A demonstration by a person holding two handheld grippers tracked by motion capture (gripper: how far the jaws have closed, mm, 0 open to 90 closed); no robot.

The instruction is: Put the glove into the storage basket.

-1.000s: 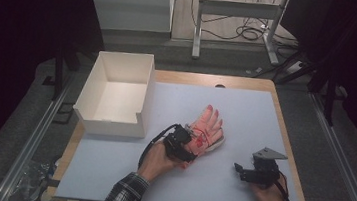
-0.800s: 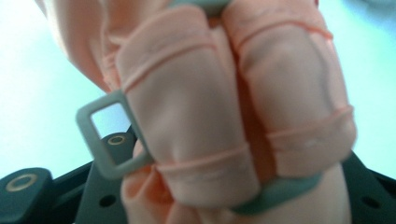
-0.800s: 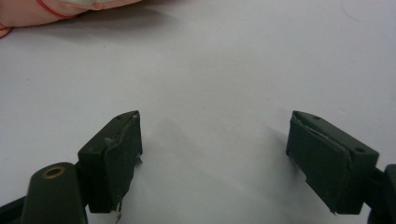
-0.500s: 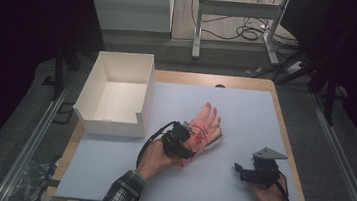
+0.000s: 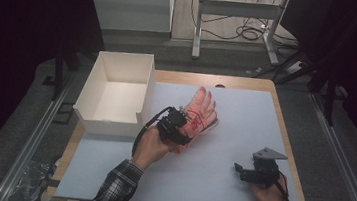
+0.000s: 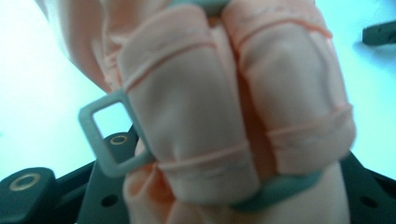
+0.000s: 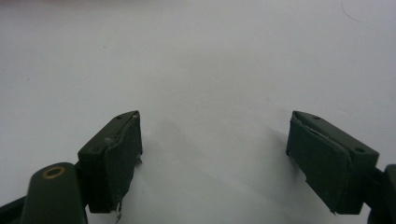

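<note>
Left gripper (image 5: 179,127) is clamped on the pink glove's (image 5: 202,112) cuff; that glove lies on the white mat (image 5: 245,112), just right of the white box (image 5: 117,91). Right gripper (image 5: 245,172), jaws wide apart over bare mat, sits well right of the box.

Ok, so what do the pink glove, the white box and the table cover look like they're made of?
Pink glove: soft knit fabric, matte, judging by the stitched seams and folds close up; a grey plastic-looking buckle sits on it. White box: thin, stiff, matte walls, probably cardboard or foam board. Table cover: a smooth, pale, matte sheet, paper or plastic; I cannot tell which.
</note>
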